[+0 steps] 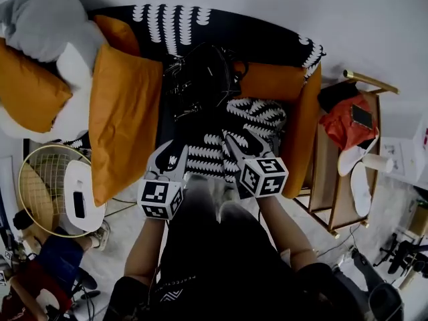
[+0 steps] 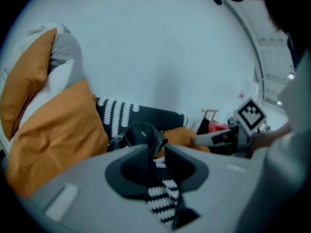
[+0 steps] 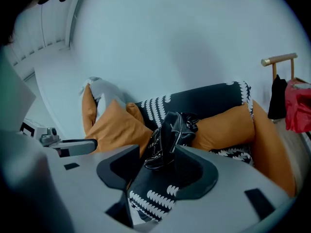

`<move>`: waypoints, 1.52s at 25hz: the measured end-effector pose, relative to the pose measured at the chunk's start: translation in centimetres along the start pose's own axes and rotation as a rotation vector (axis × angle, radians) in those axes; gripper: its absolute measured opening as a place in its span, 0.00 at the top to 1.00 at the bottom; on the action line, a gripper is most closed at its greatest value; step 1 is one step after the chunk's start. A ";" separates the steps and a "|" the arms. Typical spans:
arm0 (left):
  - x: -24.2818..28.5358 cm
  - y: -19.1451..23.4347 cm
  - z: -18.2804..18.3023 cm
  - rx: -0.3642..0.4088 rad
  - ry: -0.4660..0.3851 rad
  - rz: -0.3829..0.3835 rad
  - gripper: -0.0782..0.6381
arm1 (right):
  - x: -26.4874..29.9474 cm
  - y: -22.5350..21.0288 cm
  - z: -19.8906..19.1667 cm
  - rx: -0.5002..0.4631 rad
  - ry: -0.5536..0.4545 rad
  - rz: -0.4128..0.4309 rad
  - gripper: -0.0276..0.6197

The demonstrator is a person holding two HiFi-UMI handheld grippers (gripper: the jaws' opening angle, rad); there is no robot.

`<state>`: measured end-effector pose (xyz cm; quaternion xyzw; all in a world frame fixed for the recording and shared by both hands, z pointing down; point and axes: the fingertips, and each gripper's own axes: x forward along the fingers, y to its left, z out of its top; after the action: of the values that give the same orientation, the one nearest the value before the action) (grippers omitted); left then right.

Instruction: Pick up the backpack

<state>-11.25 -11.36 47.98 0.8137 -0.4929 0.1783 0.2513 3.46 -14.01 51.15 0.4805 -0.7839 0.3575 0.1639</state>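
A shiny black backpack (image 1: 204,79) stands against the backrest of a sofa, on a black-and-white patterned blanket (image 1: 257,116). The left gripper view shows the backpack (image 2: 143,135) just beyond the jaws, and in the right gripper view the backpack (image 3: 172,130) is straight ahead with its straps hanging. Both grippers hover over the sofa's front edge, short of the backpack and pointing at it. My left gripper (image 1: 172,154) has a narrow gap between its jaws, with nothing in it. My right gripper (image 1: 242,139) stands wider open and is also empty.
Orange cushions (image 1: 124,116) flank the backpack on both sides. A grey-and-white plush toy (image 1: 57,29) lies at the sofa's left end. A wooden rack (image 1: 334,179) with a red bag (image 1: 348,122) stands to the right. A round rattan table (image 1: 47,189) is at lower left.
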 end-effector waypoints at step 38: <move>12.9 8.7 -8.9 -0.035 0.174 -0.011 0.75 | 22.1 -8.0 -5.1 0.471 -0.042 -0.144 0.42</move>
<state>-13.56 -18.75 64.14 0.7932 -0.4680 0.2381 0.3084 -0.68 -26.67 71.16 0.5674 -0.6459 0.5076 0.0558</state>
